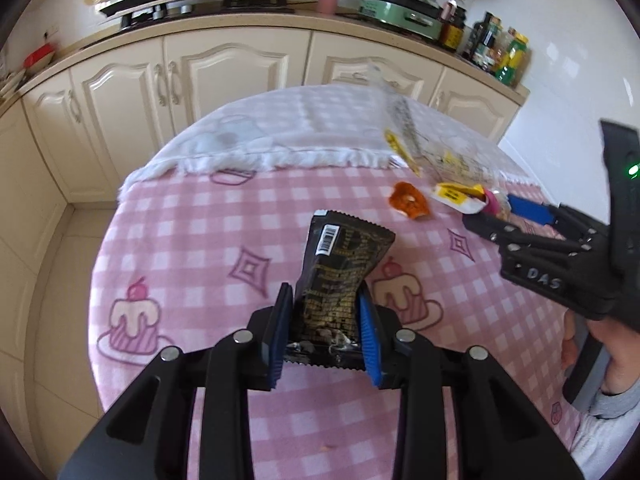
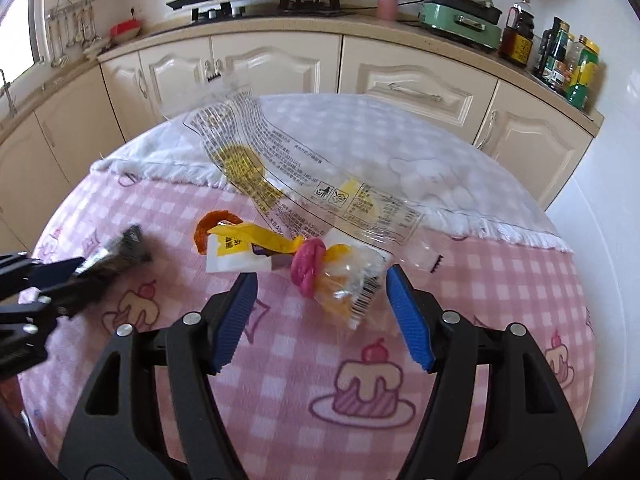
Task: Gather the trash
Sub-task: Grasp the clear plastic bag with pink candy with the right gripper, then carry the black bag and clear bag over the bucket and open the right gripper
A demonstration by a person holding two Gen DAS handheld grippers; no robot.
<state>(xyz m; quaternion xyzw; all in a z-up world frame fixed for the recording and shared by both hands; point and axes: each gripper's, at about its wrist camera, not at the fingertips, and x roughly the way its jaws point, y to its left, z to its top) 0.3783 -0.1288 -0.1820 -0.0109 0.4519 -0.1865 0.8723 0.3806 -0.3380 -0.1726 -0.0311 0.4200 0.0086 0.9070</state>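
Two pairs of tongs are at work over the pink checked tabletop [image 2: 280, 360], and I read them differently. My left tongs [image 1: 325, 330] are clamped on the black snack wrapper [image 1: 342, 276]: both blue pads press its lower end, and it stands up from them toward twelve o'clock, long axis running away from the camera. That piece counts as collected, I judge.

My right tongs [image 2: 322, 316] stand apart, holding nothing. The coming move turns on the small clear packet with the barcode [image 2: 352, 288] — it lies between the two pads, nearer the right-hand one, with no pad touching it as far as I can see. Its long axis runs roughly from ten to four o'clock, slanted across the gap, so closing here would catch it across its width. Just at its ten o'clock edge sits a pink ring-shaped piece [image 2: 306, 268], touching or overlapping the packet; I cannot tell which.

Farther out, at eleven o'clock, lie a yellow-and-white wrapper [image 2: 240, 252] and an orange scrap [image 2: 206, 228], and at twelve a large clear printed bag [image 2: 288, 160], partly lifted off the cloth. The right hand is plainly nearer to all of these — the left is occupied and off to nine o'clock in the right wrist view.
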